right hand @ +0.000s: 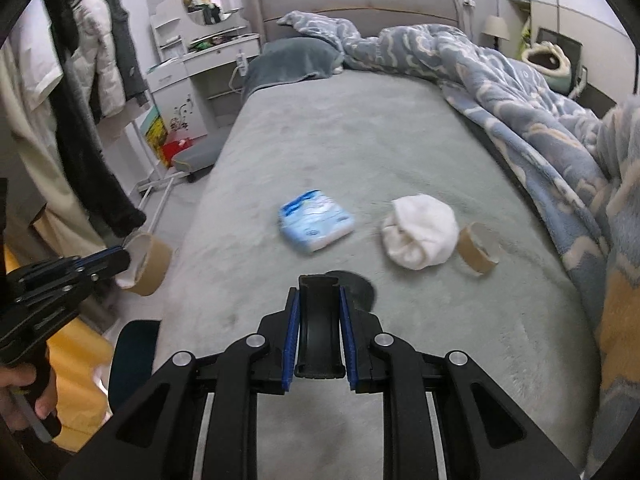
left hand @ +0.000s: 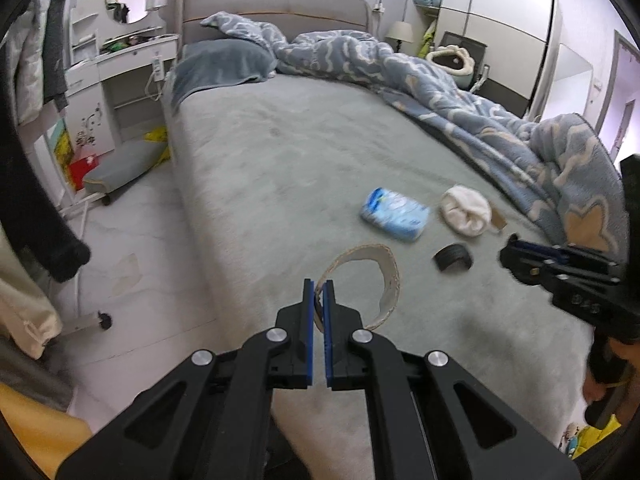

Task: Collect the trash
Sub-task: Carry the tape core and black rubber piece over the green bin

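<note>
While both are clamped, the left hand-held gripper (left hand: 319,286) pinches the rim of a brown cardboard tape ring (left hand: 370,280), and the right hand-held gripper (right hand: 319,294) grips a black curved plastic piece (right hand: 320,328). Beyond them on the grey bed (right hand: 360,140): blue-white tissue packet (right hand: 315,220), white rolled sock (right hand: 420,232), small cardboard tube (right hand: 476,248).

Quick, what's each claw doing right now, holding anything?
Left claw: closed on a cardboard tape ring.
Right claw: closed on a black curved piece.
</note>
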Action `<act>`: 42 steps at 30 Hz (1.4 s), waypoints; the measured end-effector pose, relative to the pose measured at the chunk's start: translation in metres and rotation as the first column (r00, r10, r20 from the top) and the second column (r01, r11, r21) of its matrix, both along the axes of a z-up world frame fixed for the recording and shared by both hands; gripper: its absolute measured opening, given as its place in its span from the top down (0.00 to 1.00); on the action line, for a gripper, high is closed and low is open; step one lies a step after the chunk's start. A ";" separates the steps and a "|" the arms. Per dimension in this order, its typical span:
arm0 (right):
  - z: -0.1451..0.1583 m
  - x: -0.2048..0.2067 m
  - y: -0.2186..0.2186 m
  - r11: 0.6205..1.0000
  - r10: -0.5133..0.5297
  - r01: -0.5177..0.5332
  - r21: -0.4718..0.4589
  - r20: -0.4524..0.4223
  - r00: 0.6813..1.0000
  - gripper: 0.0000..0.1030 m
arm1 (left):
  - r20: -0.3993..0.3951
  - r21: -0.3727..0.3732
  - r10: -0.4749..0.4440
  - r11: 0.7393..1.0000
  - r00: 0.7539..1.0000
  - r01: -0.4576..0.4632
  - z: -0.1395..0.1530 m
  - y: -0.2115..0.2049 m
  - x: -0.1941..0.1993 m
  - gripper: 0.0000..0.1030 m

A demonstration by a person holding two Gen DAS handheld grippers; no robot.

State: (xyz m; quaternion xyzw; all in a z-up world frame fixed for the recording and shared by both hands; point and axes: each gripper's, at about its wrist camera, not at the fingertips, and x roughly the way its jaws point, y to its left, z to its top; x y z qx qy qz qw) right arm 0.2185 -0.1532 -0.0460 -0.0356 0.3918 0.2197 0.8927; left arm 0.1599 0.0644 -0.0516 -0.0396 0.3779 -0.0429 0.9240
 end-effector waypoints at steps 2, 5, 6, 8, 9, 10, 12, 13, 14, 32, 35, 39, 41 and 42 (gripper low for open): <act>0.001 -0.011 0.008 1.000 0.017 -0.017 -0.003 0.003 1.000 0.81 | -0.014 -0.006 0.017 1.000 1.000 -0.017 -0.003 0.009 -0.006 0.95; 0.000 -0.027 0.025 0.998 0.054 -0.054 -0.025 0.006 0.998 0.81 | -0.034 0.010 0.038 0.999 0.999 -0.038 -0.010 0.019 -0.015 0.95; -0.001 -0.031 0.031 0.998 0.065 -0.065 -0.026 0.001 0.998 0.81 | -0.041 0.012 0.045 0.999 0.998 -0.045 -0.012 0.023 -0.018 0.95; 0.000 -0.040 0.041 0.996 0.088 -0.088 -0.029 0.004 0.996 0.81 | -0.051 0.020 0.054 0.998 0.997 -0.053 -0.016 0.029 -0.024 0.95; 0.001 -0.044 0.046 0.995 0.097 -0.097 -0.026 0.004 0.995 0.81 | -0.062 0.030 0.062 0.998 0.996 -0.060 -0.020 0.033 -0.028 0.95; 0.001 -0.048 0.050 0.995 0.103 -0.103 -0.016 0.003 0.995 0.81 | -0.074 0.033 0.068 0.997 0.995 -0.066 -0.023 0.036 -0.030 0.95; 0.001 -0.054 0.057 0.993 0.114 -0.114 -0.005 -0.005 0.993 0.81 | -0.093 0.031 0.082 0.996 0.992 -0.080 -0.028 0.044 -0.035 0.95; 0.000 -0.057 0.062 0.992 0.123 -0.123 -0.005 -0.009 0.992 0.81 | -0.103 0.030 0.091 0.996 0.990 -0.089 -0.031 0.049 -0.038 0.95; 0.000 -0.059 0.068 0.991 0.132 -0.132 -0.005 -0.011 0.991 0.81 | -0.113 0.030 0.099 0.995 0.989 -0.096 -0.034 0.052 -0.041 0.95; -0.015 -0.080 0.148 0.968 0.250 -0.251 -0.016 -0.051 0.967 0.81 | -0.282 0.058 0.156 0.988 0.947 -0.146 -0.082 0.109 -0.066 0.90; -0.019 -0.080 0.158 0.965 0.261 -0.262 -0.021 -0.062 0.963 0.81 | -0.304 0.059 0.162 0.987 0.939 -0.151 -0.086 0.115 -0.070 0.90; -0.025 -0.082 0.171 0.960 0.276 -0.279 -0.029 -0.075 0.958 0.81 | -0.328 0.040 0.164 0.986 0.930 -0.160 -0.090 0.124 -0.075 0.90; -0.029 -0.083 0.178 0.957 0.285 -0.289 -0.033 -0.084 0.955 0.81 | -0.322 0.042 0.170 0.985 0.931 -0.165 -0.089 0.129 -0.078 0.85; -0.032 -0.084 0.182 0.955 0.292 -0.296 -0.037 -0.090 0.952 0.81 | -0.319 0.044 0.175 0.985 0.931 -0.170 -0.088 0.131 -0.079 0.81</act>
